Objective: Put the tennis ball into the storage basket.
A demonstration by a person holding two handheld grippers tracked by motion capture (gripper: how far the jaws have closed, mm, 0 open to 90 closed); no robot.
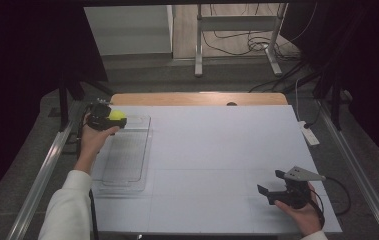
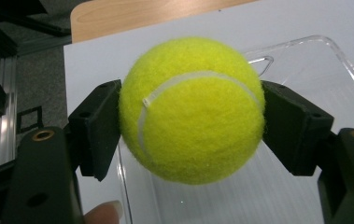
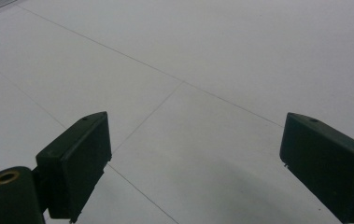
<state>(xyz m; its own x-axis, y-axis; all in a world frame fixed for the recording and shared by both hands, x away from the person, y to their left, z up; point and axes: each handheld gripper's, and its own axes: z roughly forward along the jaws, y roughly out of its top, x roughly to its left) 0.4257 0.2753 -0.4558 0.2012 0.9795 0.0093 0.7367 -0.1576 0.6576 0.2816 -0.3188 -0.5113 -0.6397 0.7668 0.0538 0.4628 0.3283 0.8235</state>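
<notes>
High view first: the left gripper point(image 1: 108, 121) has a tennis ball point(image 1: 117, 115) pinched in its jaws and held up over the far end of the clear plastic tray point(image 1: 146, 150) on the left side of the table point(image 1: 217, 150). My guess is the ball's headed into that tray, hence the hover right above it. The right gripper point(image 1: 272, 192) sits near the front right, well apart from all that, probably just parked.

Left gripper view: ball point(image 2: 192, 109) squarely between the two jaws, each pressing a side, tray point(image 2: 305, 60) underneath.

Right gripper view: jaws spread wide, nothing between them, bare table point(image 3: 188, 70) below.
</notes>
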